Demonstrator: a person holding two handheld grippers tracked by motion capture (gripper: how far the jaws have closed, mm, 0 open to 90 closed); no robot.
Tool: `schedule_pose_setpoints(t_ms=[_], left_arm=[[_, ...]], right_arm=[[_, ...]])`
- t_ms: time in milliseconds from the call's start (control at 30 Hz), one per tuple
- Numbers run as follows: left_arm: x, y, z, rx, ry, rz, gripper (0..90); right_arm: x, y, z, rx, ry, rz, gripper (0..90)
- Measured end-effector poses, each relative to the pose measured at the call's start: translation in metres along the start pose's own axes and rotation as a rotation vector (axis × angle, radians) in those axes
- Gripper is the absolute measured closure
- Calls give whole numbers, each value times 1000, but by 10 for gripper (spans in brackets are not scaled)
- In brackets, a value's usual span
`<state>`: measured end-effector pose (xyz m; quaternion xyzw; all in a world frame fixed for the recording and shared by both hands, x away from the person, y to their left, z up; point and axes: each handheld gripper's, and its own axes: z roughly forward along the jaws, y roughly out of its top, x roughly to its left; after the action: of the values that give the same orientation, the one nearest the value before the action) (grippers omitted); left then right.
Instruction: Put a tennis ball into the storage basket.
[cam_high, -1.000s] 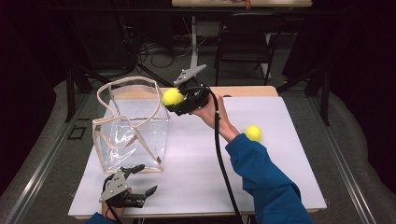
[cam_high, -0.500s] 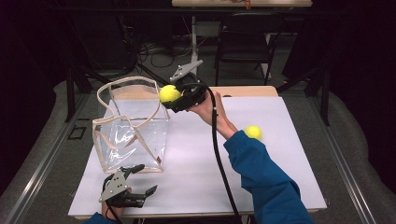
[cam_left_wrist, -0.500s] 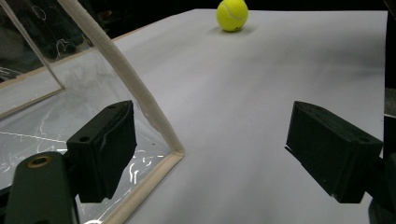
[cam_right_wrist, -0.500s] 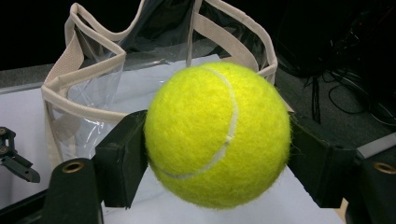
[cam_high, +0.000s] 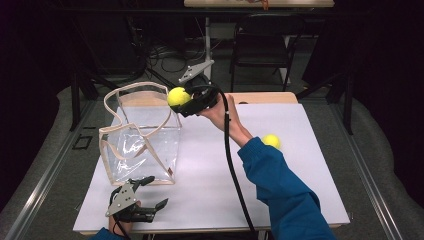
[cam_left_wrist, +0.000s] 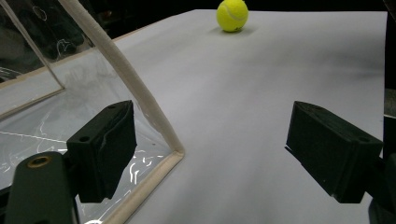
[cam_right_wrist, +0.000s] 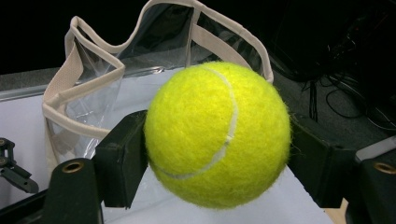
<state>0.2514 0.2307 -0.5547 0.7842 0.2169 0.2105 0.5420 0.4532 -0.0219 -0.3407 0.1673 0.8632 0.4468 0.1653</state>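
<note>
Right gripper clamps tennis ball at bag rim; left gripper spread.

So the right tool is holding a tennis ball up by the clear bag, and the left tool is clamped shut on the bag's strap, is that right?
Not quite. The right tool does grip a tennis ball beside the clear bag, but the left tool is open. The left gripper view shows its jaws wide apart, with the bag's strap passing between them unclamped.

2 yellow-green tennis balls with pale curved seams; a clear bag trimmed in beige; a white table; black grippers; a blue sleeve.
</note>
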Motion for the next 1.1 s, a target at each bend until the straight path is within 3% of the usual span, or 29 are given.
schedule_pose_setpoints(t_ms=[1100], left_arm=[[0, 0, 0, -4, 1, -1, 158]], right_arm=[[7, 16, 15, -40, 5, 1, 259]])
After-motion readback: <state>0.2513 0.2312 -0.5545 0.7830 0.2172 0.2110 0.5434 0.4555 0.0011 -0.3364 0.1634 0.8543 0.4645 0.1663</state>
